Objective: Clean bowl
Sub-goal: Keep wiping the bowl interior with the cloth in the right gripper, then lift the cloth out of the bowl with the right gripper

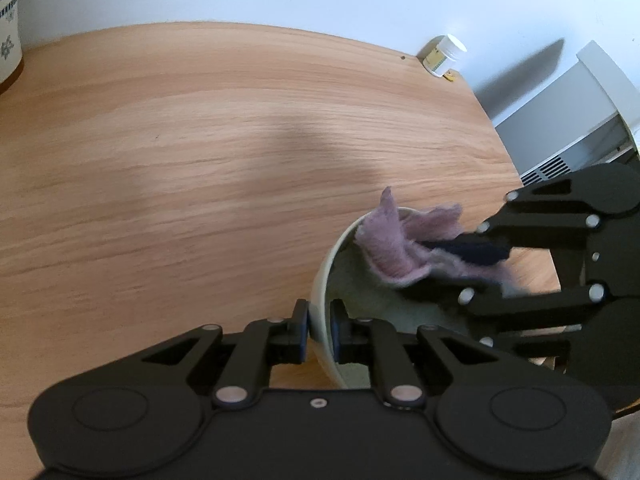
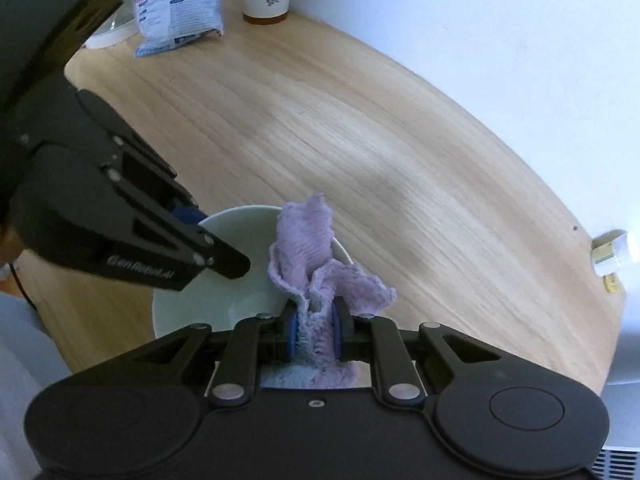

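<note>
While my left gripper clamps the near rim of the pale green bowl on the wooden table, my right gripper pinches the purple cloth over its rim.

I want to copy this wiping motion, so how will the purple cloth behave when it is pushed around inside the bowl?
Probably floppy: the cloth bunches and folds above the right claw, with loose corners sticking up. It looks light and fuzzy, so it should drag rather than slide against the bowl. Only the pinched part is likely to press firmly.
</note>
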`<control>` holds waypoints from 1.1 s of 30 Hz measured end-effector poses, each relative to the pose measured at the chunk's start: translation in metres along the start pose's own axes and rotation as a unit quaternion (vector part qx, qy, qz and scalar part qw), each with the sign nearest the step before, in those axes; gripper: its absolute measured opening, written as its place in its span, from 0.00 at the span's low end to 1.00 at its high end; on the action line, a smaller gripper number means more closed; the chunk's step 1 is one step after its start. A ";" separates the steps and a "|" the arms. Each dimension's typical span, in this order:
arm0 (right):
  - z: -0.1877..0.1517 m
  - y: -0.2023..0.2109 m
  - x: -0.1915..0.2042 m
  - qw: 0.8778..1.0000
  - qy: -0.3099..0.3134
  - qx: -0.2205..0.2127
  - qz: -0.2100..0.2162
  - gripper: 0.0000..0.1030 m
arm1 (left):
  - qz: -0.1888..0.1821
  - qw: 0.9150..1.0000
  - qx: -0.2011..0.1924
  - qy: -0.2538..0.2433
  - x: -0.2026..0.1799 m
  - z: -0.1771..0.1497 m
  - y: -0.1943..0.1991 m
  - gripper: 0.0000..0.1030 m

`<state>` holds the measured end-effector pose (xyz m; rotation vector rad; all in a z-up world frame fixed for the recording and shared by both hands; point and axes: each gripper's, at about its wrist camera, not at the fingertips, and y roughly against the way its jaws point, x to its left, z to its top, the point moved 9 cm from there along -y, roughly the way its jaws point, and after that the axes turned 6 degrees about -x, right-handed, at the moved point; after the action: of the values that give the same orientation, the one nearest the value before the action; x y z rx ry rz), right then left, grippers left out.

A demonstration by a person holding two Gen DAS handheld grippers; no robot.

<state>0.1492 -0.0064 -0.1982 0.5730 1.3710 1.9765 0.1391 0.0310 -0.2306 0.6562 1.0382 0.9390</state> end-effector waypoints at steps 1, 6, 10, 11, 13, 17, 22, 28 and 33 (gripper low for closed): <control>-0.010 0.007 -0.002 1.000 0.004 -0.003 0.014 0.18 | -0.003 1.000 0.001 0.006 0.001 0.000 0.000 0.10; -0.028 0.007 0.000 0.998 0.033 0.008 0.060 0.18 | -0.009 1.000 0.003 0.015 0.002 0.000 0.000 0.10; -0.028 -0.006 0.003 0.996 0.029 0.016 0.078 0.18 | -0.005 1.000 0.003 0.004 -0.001 -0.001 0.000 0.10; -0.028 -0.008 0.003 0.996 0.028 0.016 0.078 0.18 | -0.004 1.000 0.003 0.000 -0.001 -0.001 0.000 0.10; -0.028 -0.011 0.003 0.996 0.026 0.016 0.078 0.18 | -0.002 1.000 0.003 -0.004 -0.003 -0.001 -0.001 0.10; -0.030 -0.012 -0.002 0.998 0.024 0.022 0.057 0.18 | 0.004 1.000 0.006 -0.013 -0.005 0.000 -0.003 0.10; -0.035 -0.003 -0.011 0.999 0.015 0.020 0.031 0.18 | 0.009 1.000 0.011 -0.016 -0.002 -0.002 -0.004 0.10; -0.031 0.016 -0.015 1.000 0.023 0.002 -0.018 0.18 | 0.018 0.999 0.014 -0.023 -0.004 -0.003 -0.006 0.10; -0.023 0.039 -0.027 0.999 -0.027 -0.028 -0.027 0.18 | 0.022 0.999 0.014 -0.023 -0.006 -0.001 -0.007 0.09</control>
<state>0.1419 -0.0502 -0.1697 0.5550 1.2818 1.9361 0.1395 0.0225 -0.2346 0.7234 1.0017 0.9442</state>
